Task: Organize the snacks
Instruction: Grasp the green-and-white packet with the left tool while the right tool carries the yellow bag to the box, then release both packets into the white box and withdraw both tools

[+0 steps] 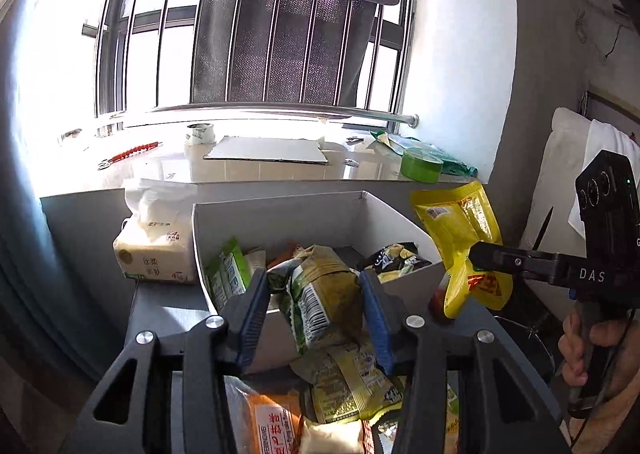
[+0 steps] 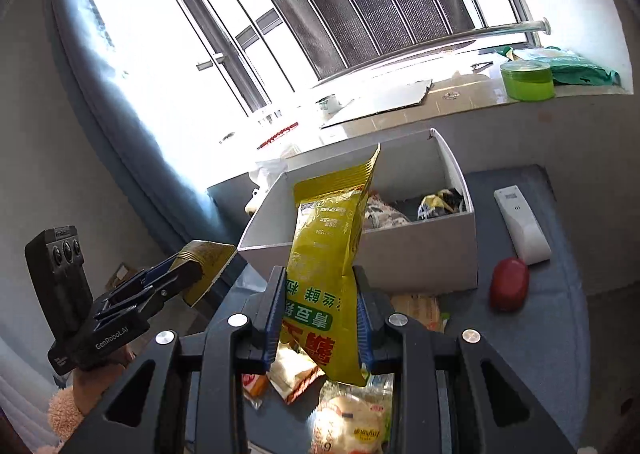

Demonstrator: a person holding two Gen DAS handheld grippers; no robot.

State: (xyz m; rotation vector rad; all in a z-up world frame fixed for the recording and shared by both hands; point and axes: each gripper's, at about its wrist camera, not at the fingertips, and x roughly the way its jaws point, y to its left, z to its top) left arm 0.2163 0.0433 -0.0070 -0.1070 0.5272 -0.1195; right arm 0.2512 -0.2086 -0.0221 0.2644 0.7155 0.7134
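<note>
The left gripper [image 1: 314, 294] is clamped on an olive-green snack packet [image 1: 320, 294]; both blue pads [image 1: 256, 306] press its sides, and the packet stands roughly upright between them with its barcode facing the wrist camera. The right gripper [image 2: 320, 318] is clamped on a yellow snack pouch [image 2: 328, 254], gripped near the printed lower end so that the crimped top edge rises above the fingers and tilts to the right. In the left wrist view the right gripper [image 1: 478, 256] enters from the right, held by a hand [image 1: 588, 350], with the pouch [image 1: 460, 238] raised beside the box. Just beyond both sets of fingers stands an open white box [image 1: 280, 213] on a grey table [image 1: 160, 306]; several packets already lie inside it. Below and behind the grippers, loose snack packets [image 1: 344, 382] lie piled on the table. To the left of the box, touching or just beside its wall, sits a soft tissue pack [image 1: 154, 250]. To the right of the right gripper lie a red oval object [image 2: 509, 284] and, beyond it, a white remote control [image 2: 522, 225], both on the table beside the box. Farther out, a windowsill [image 1: 260, 169] carries a green tape roll [image 1: 421, 165] and a flat cardboard sheet [image 1: 266, 149].
</note>
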